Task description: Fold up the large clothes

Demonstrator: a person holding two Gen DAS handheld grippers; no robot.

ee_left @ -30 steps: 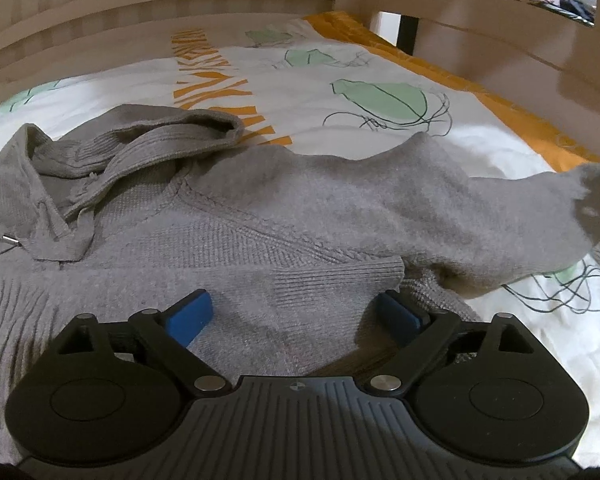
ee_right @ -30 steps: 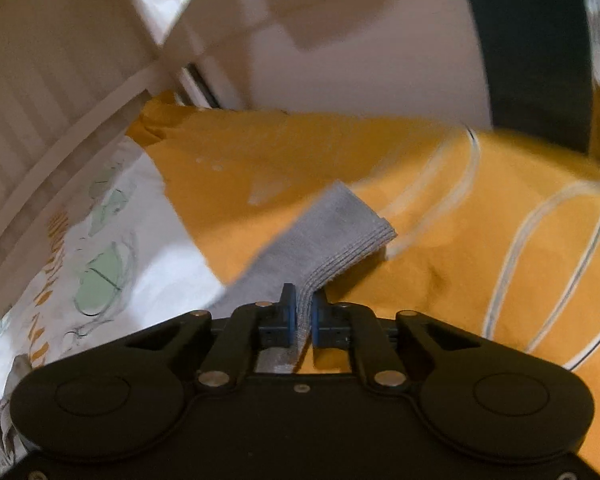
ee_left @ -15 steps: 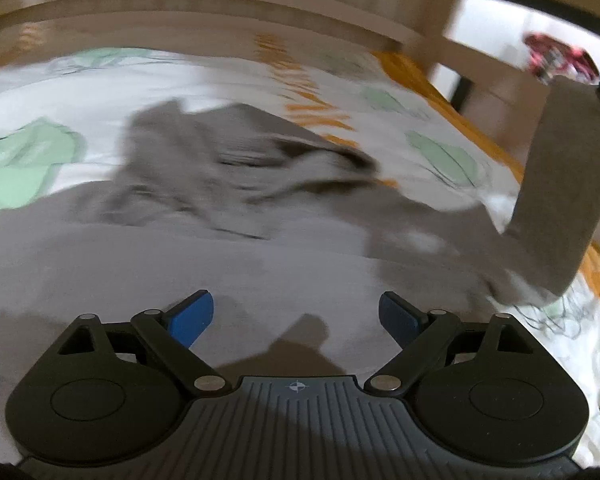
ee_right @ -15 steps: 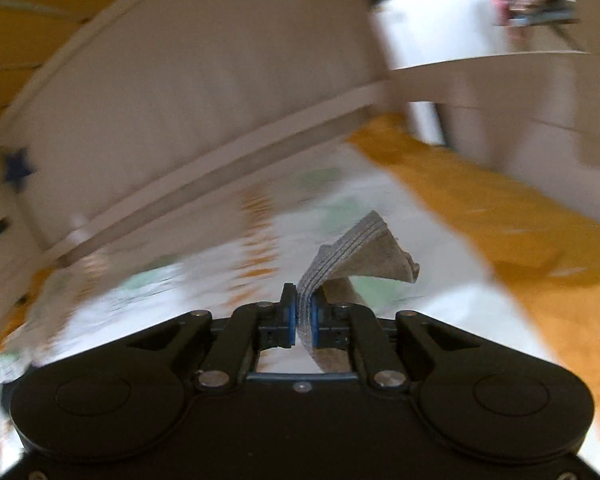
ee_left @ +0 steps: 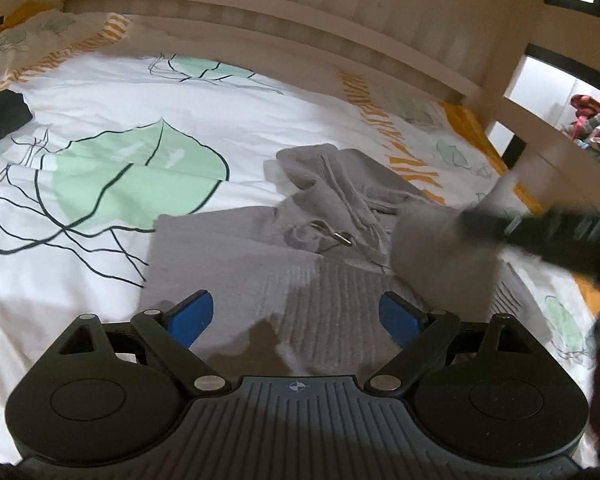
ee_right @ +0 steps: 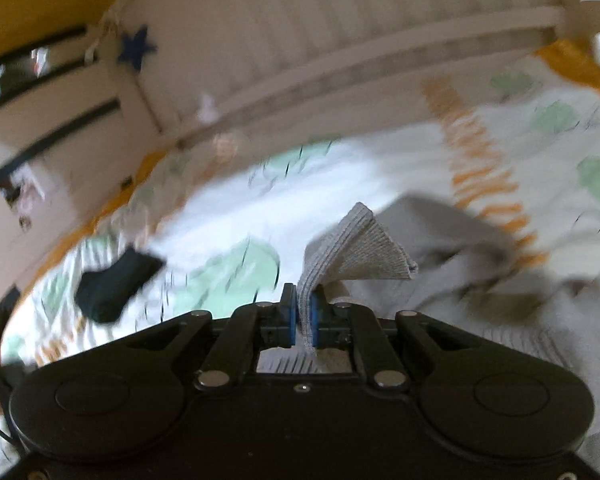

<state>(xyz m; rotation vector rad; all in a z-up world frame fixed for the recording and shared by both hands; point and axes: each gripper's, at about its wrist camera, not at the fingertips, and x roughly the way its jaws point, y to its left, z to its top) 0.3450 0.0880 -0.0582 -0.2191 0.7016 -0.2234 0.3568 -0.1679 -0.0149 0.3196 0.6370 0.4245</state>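
A grey knitted hoodie lies on the bed, partly folded, with its hood bunched toward the headboard. My left gripper is open and empty, low over the hoodie's ribbed body. My right gripper is shut on the grey ribbed sleeve cuff and holds it up over the hoodie. In the left wrist view the right gripper shows blurred at the right, with the sleeve hanging from it.
The white duvet has green leaf prints and orange stripes. A dark garment lies at its left, also in the right wrist view. A wooden slatted headboard stands behind. A bed rail runs at the right.
My right gripper has swung the sleeve cuff from the orange bed edge up and over toward the hoodie's middle. My left gripper has shifted leftward over the hoodie and stayed open.
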